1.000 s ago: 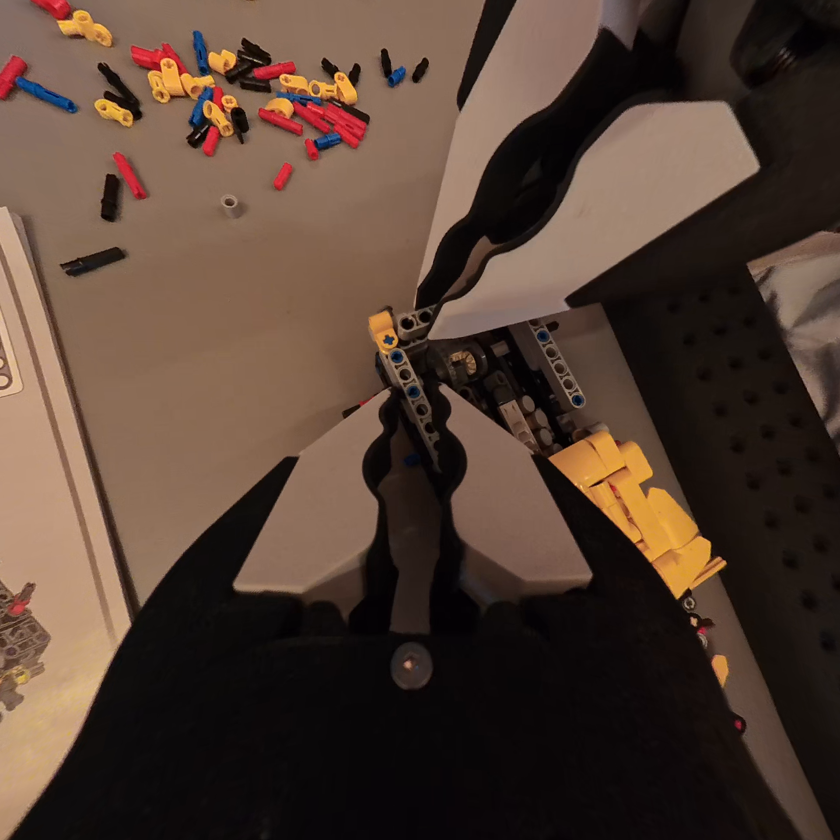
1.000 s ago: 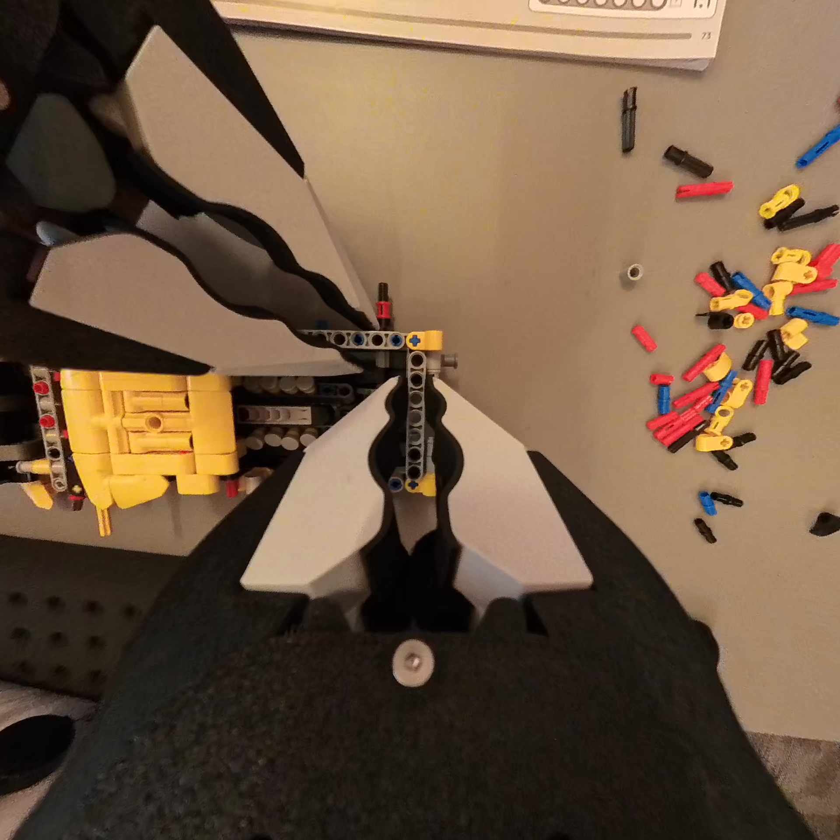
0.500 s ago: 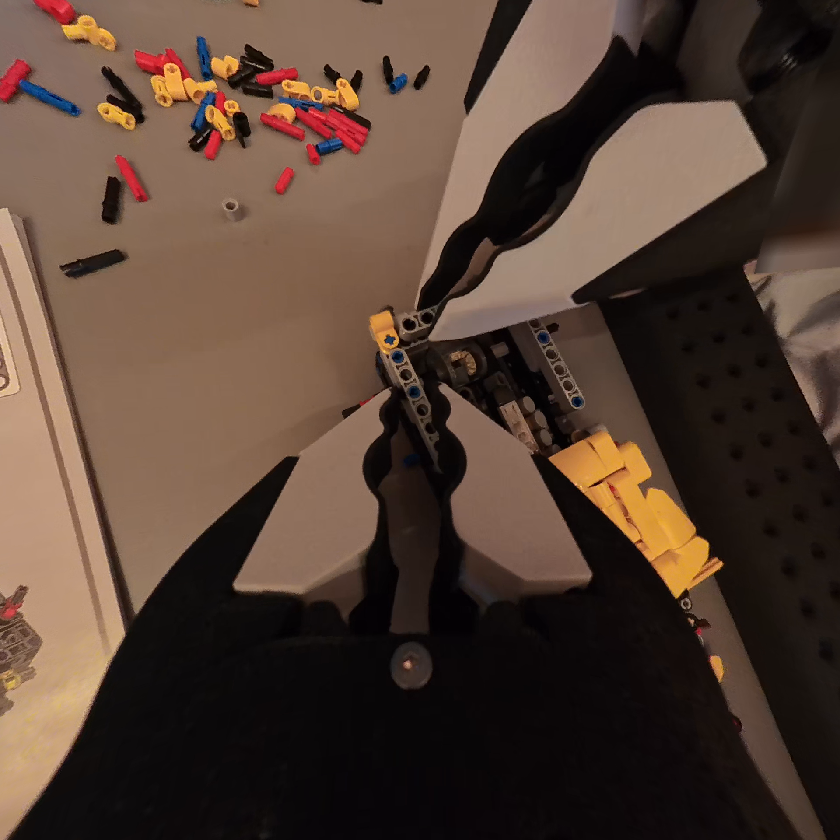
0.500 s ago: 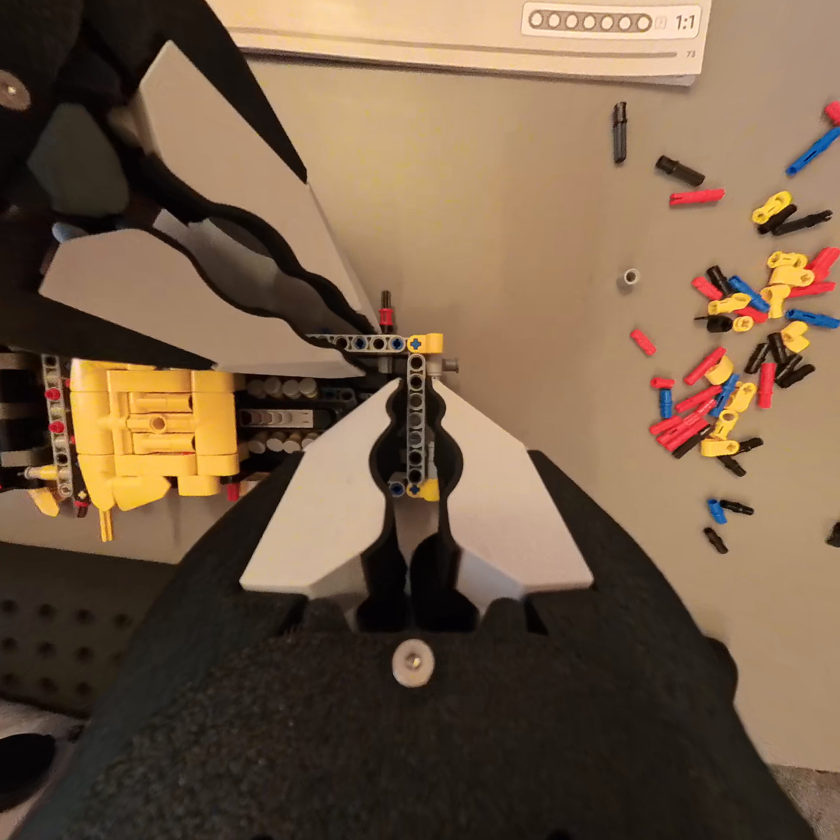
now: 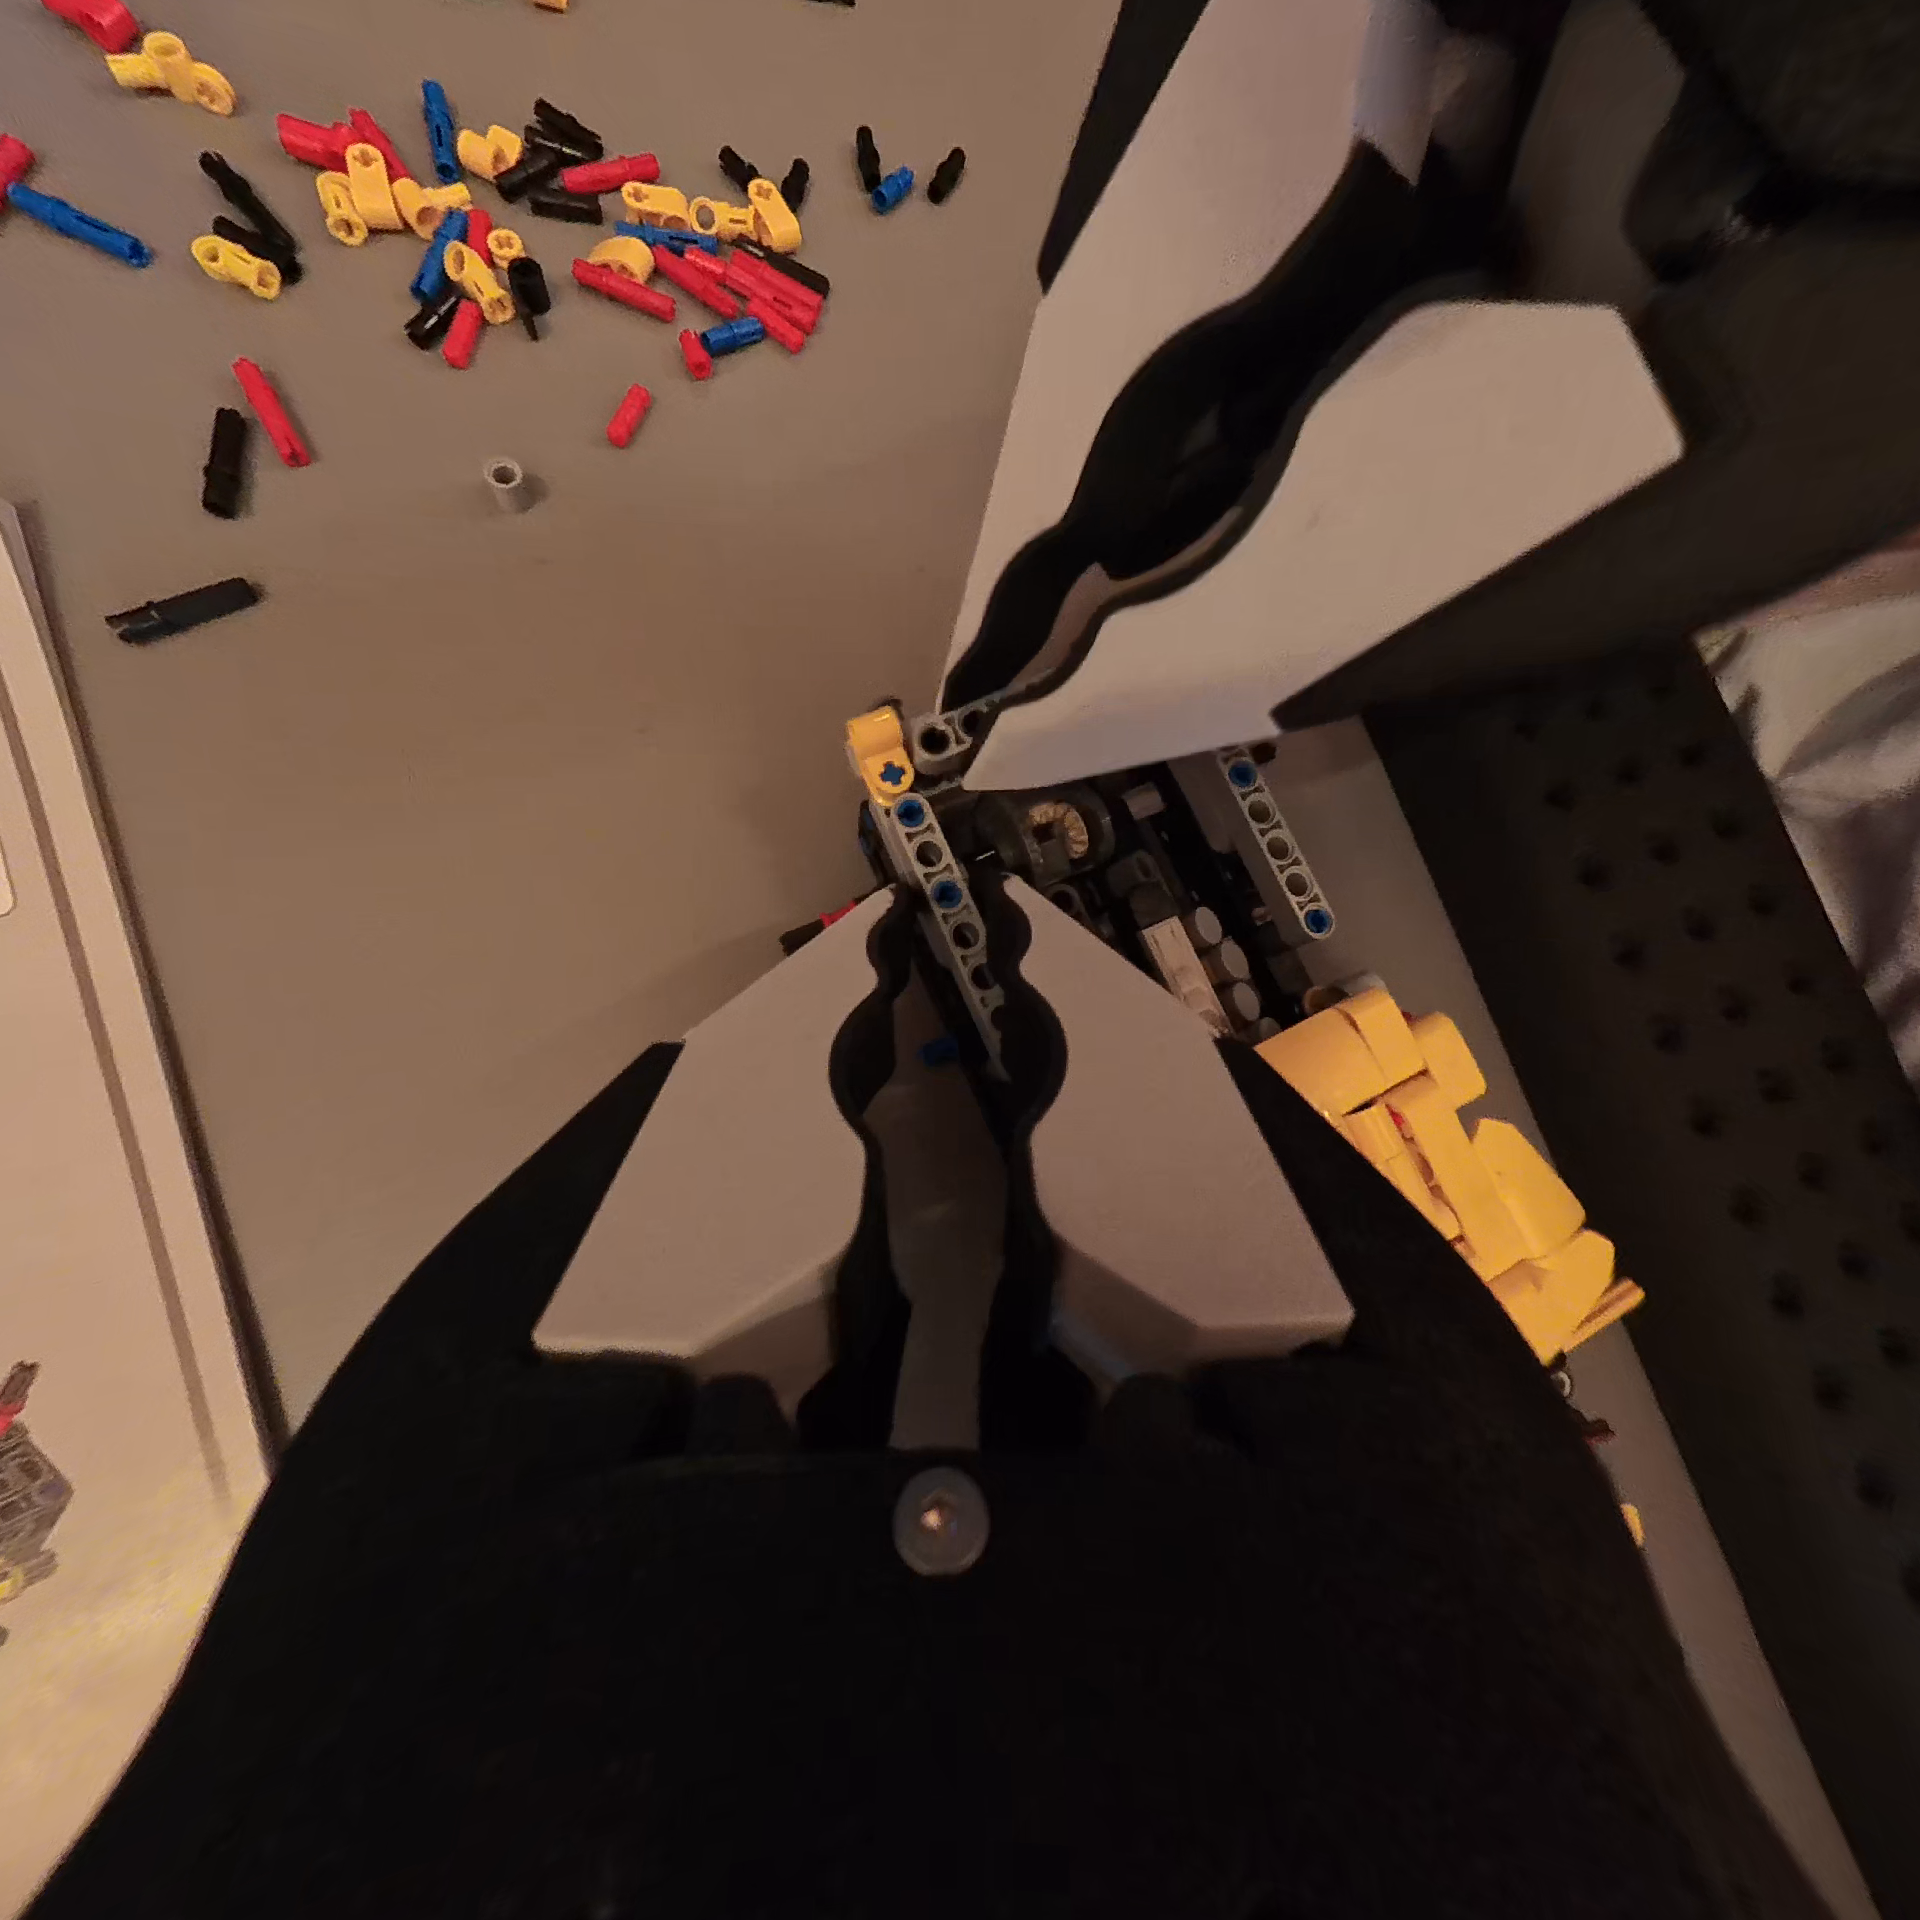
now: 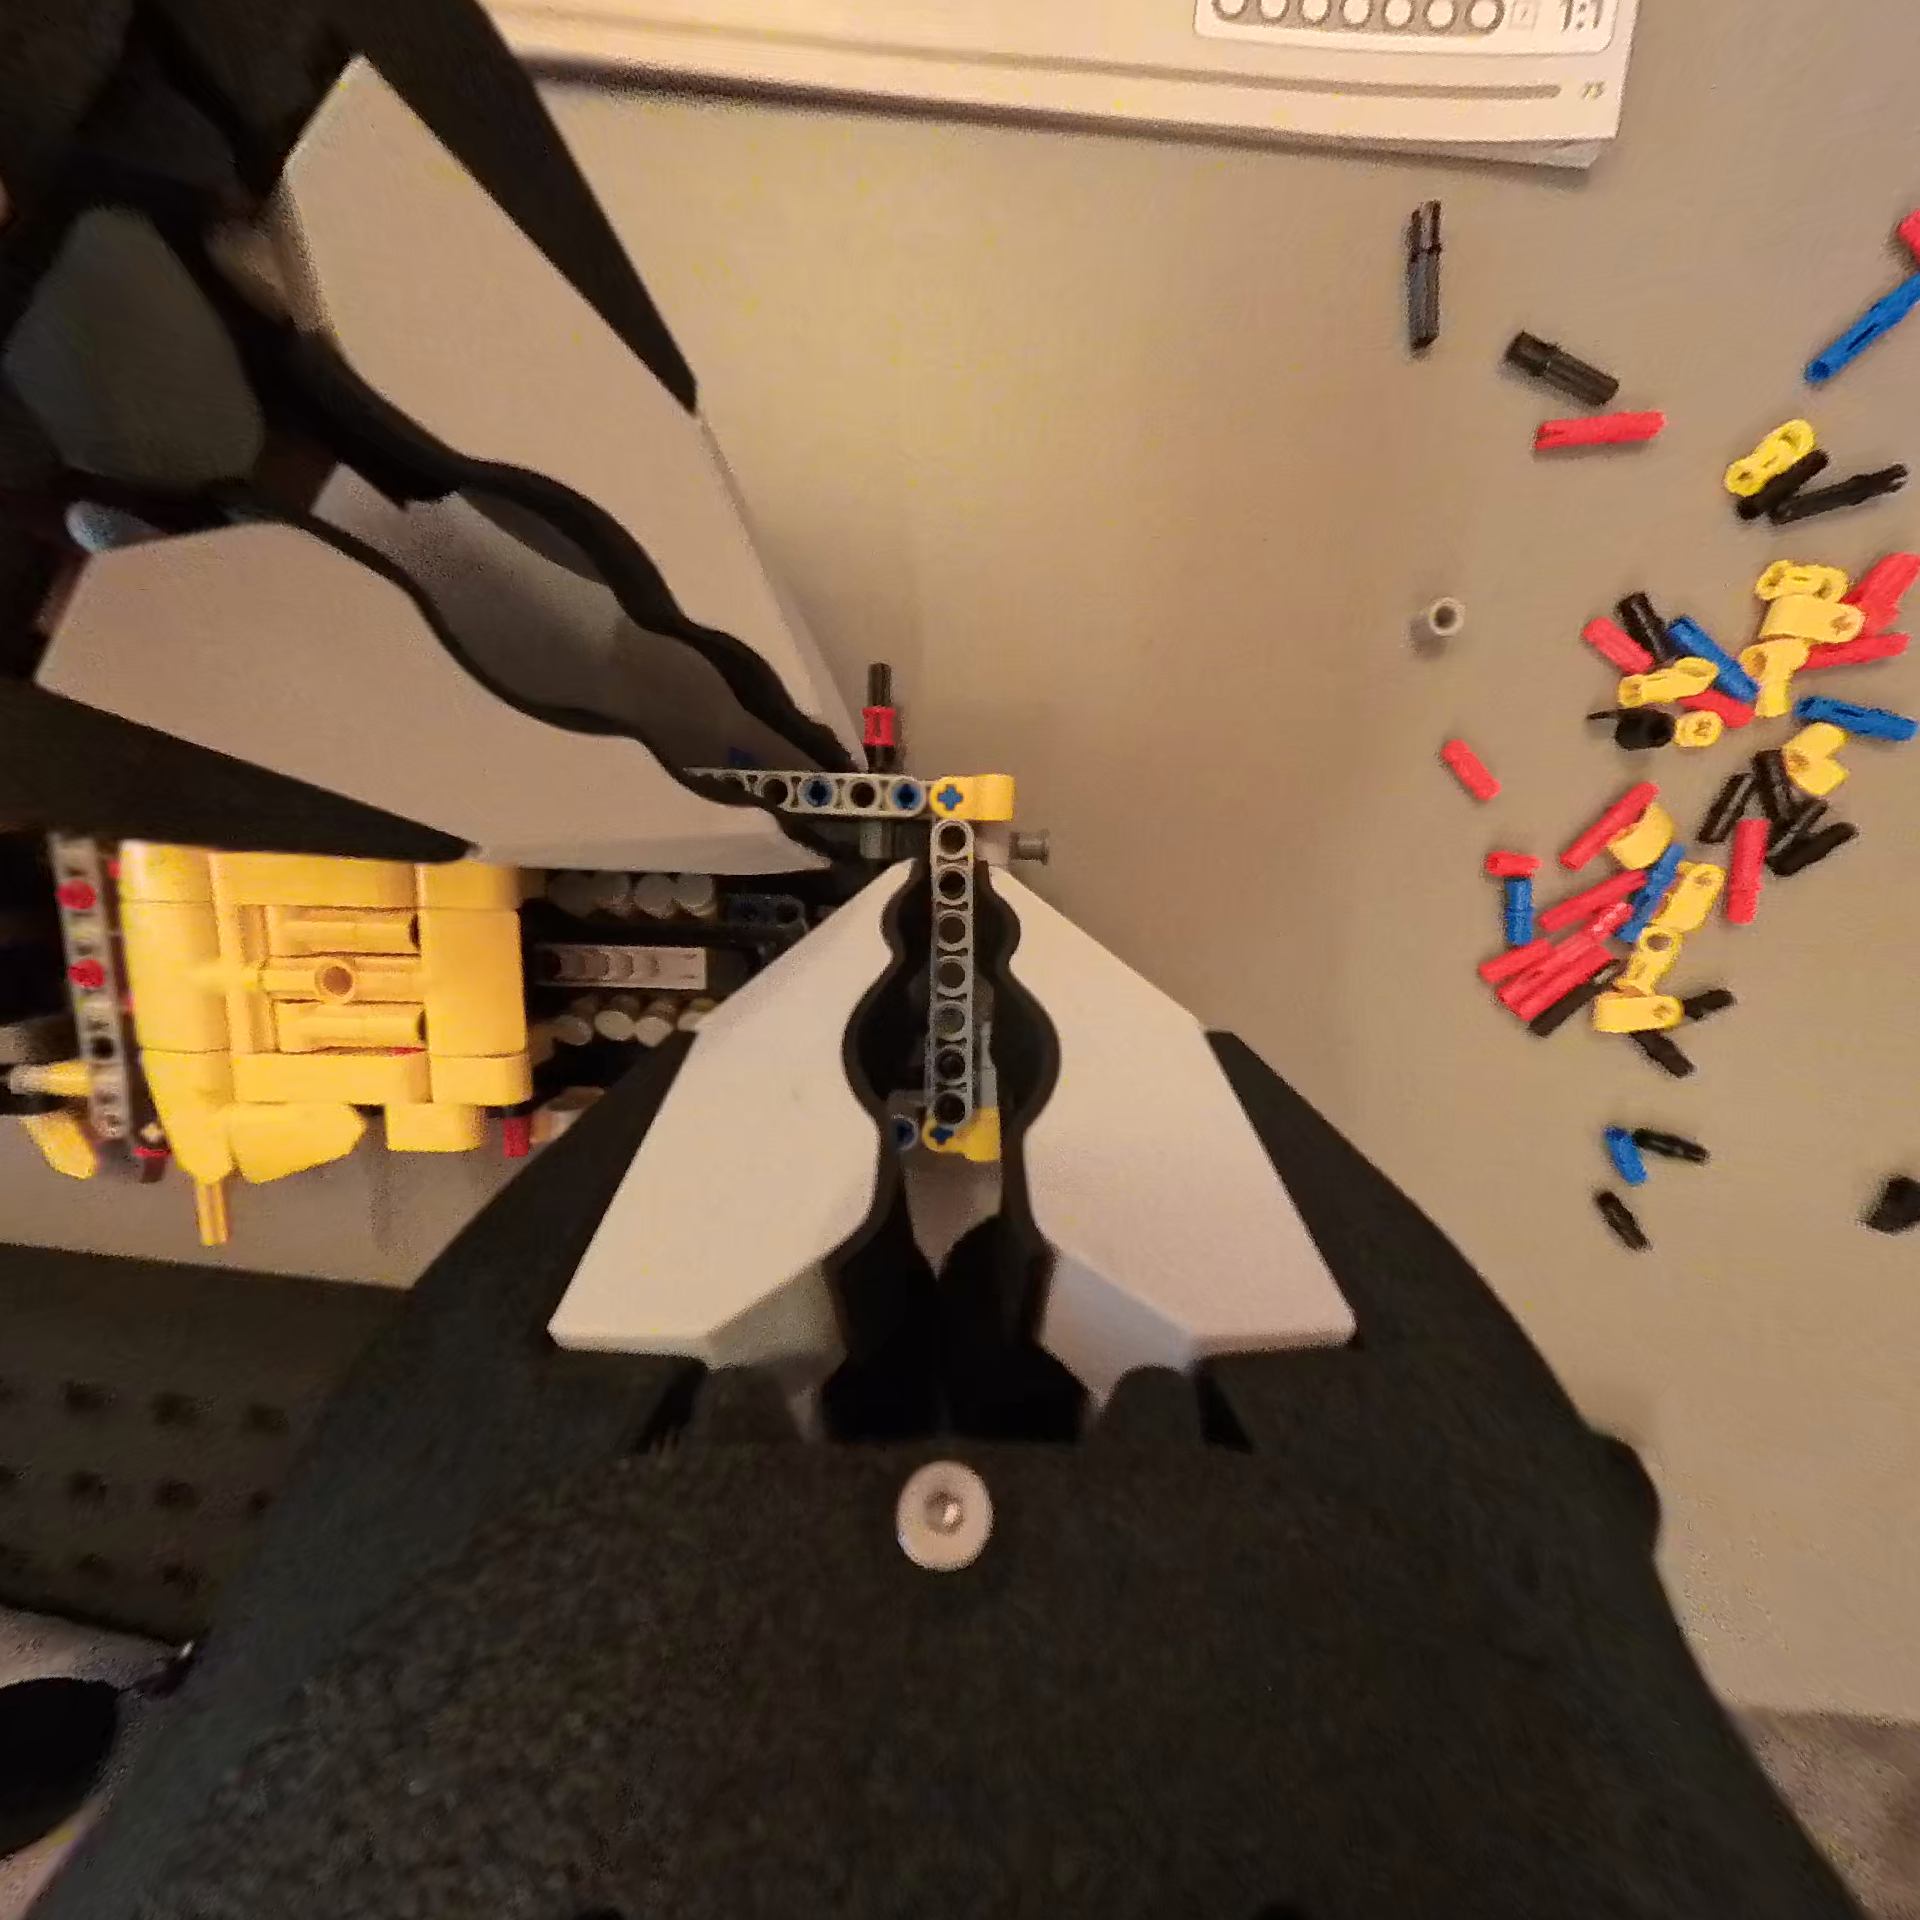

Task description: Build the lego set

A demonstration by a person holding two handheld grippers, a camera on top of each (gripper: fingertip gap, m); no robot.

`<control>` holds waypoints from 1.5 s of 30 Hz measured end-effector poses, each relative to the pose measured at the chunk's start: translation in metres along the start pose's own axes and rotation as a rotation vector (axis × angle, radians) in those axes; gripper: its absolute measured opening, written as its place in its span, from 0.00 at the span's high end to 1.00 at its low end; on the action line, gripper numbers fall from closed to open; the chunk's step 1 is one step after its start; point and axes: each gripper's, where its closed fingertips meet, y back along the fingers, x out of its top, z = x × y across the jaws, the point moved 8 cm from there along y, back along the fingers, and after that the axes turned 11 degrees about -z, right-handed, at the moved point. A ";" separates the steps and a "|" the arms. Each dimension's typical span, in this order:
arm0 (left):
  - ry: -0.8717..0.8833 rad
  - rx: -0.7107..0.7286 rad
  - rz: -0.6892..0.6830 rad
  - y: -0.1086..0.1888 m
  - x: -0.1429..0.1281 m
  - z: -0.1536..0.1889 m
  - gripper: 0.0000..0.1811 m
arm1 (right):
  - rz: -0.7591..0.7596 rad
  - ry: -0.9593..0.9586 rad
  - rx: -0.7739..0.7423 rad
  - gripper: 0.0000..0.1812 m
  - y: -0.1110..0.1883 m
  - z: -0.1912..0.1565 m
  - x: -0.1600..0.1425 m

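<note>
Bare table [image 6: 1195, 468] lies open between the model [image 6: 312, 987], the loose pins [image 6: 1683, 831] and the booklet [image 6: 1039, 62].

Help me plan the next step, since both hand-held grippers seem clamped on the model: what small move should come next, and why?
Probably a gentle squeeze of the two grey beams toward each other at the yellow corner piece. The right hand-held gripper grips the upright beam; the left hand-held gripper grips the crossing beam. Whether the joint is fully seated cannot be told.
</note>
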 end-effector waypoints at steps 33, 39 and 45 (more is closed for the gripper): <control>0.042 -0.024 0.030 -0.003 0.001 -0.001 0.93 | 0.225 0.004 0.020 0.96 -0.005 0.005 -0.016; 0.053 -0.025 0.036 -0.004 0.002 -0.002 0.93 | 0.153 0.018 -0.058 0.96 -0.005 0.001 -0.011; 0.062 -0.031 0.036 -0.004 0.003 -0.002 0.93 | 0.132 0.010 -0.078 0.96 -0.005 0.000 -0.012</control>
